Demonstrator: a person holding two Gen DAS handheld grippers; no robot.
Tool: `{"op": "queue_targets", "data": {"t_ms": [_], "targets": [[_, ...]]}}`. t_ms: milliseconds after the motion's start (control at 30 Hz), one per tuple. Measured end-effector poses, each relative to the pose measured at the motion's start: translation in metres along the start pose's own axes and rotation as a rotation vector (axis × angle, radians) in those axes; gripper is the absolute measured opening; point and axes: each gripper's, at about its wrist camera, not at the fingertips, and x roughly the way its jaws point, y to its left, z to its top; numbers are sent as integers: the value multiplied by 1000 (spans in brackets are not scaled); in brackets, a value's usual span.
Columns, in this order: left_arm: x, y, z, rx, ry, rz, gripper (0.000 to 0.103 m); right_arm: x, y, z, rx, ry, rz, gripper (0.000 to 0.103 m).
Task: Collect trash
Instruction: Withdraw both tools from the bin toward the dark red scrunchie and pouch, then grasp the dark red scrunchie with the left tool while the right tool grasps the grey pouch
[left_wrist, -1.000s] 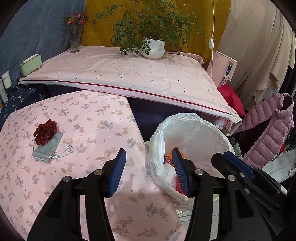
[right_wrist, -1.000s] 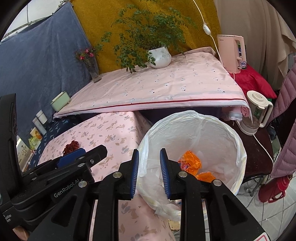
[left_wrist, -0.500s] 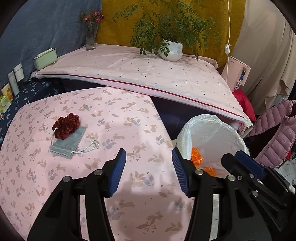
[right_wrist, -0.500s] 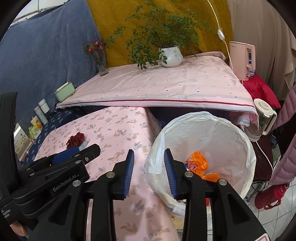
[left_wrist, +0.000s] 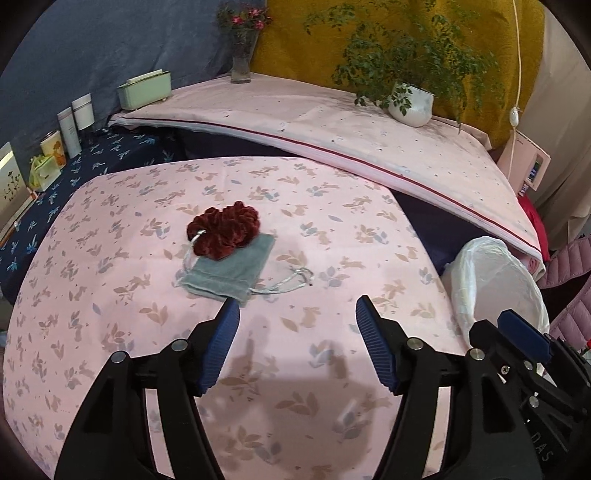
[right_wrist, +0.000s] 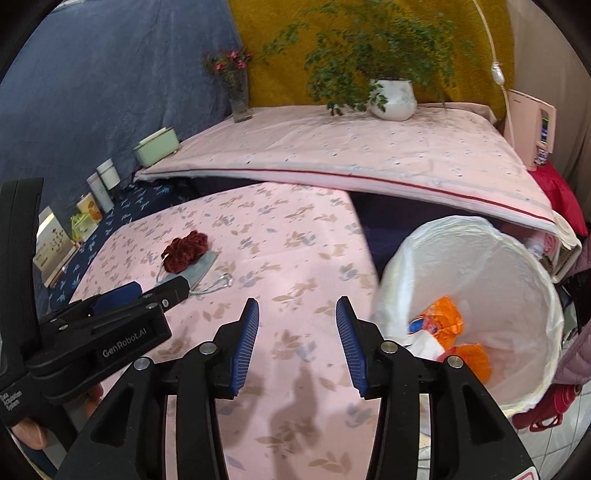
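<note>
Two handheld grippers are hovering side by side over a table (left_wrist: 110, 295) draped in a pink cloth with a leaf print. The left gripper (left_wrist: 297, 314) is pointing down at the cloth with its two blue-padded fingers (left_wrist: 221, 343) spread wide and opening further, with nothing between them. The right gripper (right_wrist: 297, 314) is beside it, its two fingers (right_wrist: 243, 343) at a moderate gap and also opening, likewise with nothing between them.

Two items are lying together toward the middle of the table, nearer its far-left part: one dark red scrunchie (left_wrist: 221, 229) is resting on the far end of one grey-green drawstring pouch (left_wrist: 231, 273), whose cord (left_wrist: 291, 282) is trailing off to the right on the cloth. The left gripper's left fingertip is sitting just in front of the pouch's near edge; whether it touches cannot be told.

One bin (right_wrist: 517, 280) lined with a white bag is standing off the table's right edge. Inside it are lying two orange wrappers (right_wrist: 448, 325) and some white and blue scraps.

Behind the table, a second, higher surface (left_wrist: 332, 125) under a pale pink cover is carrying one potted plant (left_wrist: 410, 103), one vase of flowers (left_wrist: 242, 55) and one pale green box (left_wrist: 146, 90).
</note>
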Motion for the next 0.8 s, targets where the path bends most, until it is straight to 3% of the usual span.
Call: {"op": "queue_targets", "data": {"t_ms": [200, 333, 500, 800], "targets": [[13, 50, 3, -35, 10, 62, 65, 34, 39, -1, -45, 57, 43, 43], [25, 84, 10, -74, 16, 106, 75, 61, 63, -1, -55, 93, 73, 43], [43, 116, 29, -111, 19, 127, 76, 96, 89, 3, -59, 138, 107, 45], [87, 125, 64, -97, 35, 91, 76, 150, 122, 12, -78, 195, 143, 47]]}}
